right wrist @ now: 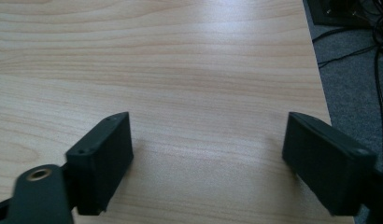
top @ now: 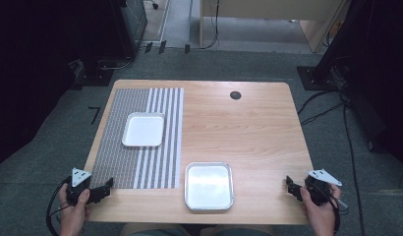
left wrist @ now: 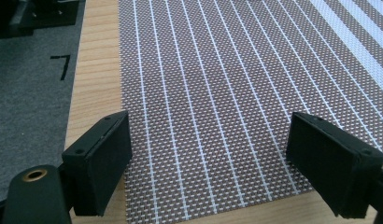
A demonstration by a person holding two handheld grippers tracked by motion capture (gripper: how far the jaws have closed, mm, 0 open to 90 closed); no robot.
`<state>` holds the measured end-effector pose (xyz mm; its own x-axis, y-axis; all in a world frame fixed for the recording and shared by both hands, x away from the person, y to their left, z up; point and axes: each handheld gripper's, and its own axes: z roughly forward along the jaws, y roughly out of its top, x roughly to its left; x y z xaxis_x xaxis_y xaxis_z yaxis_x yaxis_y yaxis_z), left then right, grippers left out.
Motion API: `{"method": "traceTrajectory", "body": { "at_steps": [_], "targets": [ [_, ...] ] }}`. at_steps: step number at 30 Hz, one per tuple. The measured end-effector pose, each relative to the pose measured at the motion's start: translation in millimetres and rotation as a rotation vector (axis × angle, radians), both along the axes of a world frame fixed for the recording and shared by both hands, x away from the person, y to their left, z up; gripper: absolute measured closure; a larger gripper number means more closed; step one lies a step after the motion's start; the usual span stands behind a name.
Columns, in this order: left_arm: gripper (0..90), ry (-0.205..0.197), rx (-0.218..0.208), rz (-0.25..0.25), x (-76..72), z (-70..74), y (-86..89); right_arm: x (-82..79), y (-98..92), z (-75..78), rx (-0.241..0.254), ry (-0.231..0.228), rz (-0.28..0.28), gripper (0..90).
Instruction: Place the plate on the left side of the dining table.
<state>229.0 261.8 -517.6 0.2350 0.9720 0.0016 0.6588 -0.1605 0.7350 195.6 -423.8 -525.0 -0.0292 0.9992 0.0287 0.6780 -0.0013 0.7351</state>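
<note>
the left hand-held gripper [top: 107, 187] is hovering at the near left corner of the worktop [top: 258, 128], its jaws spread wide over the woven striped mat [left wrist: 217, 93], holding nothing. the right hand-held gripper [top: 291, 187] is sitting wide open too, over smooth bare wood. a shiny square metal tray [top: 209, 204] is lying between them. a flat white tray [top: 143, 130] is resting on the bumpy mat.

Left tool [top: 105, 188] jaws wide, empty; right tool [top: 291, 186] likewise.
</note>
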Motion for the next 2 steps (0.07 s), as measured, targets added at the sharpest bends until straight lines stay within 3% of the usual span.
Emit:
{"method": "traceTrajectory", "body": {
  "at_steps": [2],
  "targets": [
    [14.1,0.001,0.0,0.0,0.0,0.0,0.0,0.4,-0.1,-0.1,-0.002,0.003,-0.001,14.4]
  ]
}}
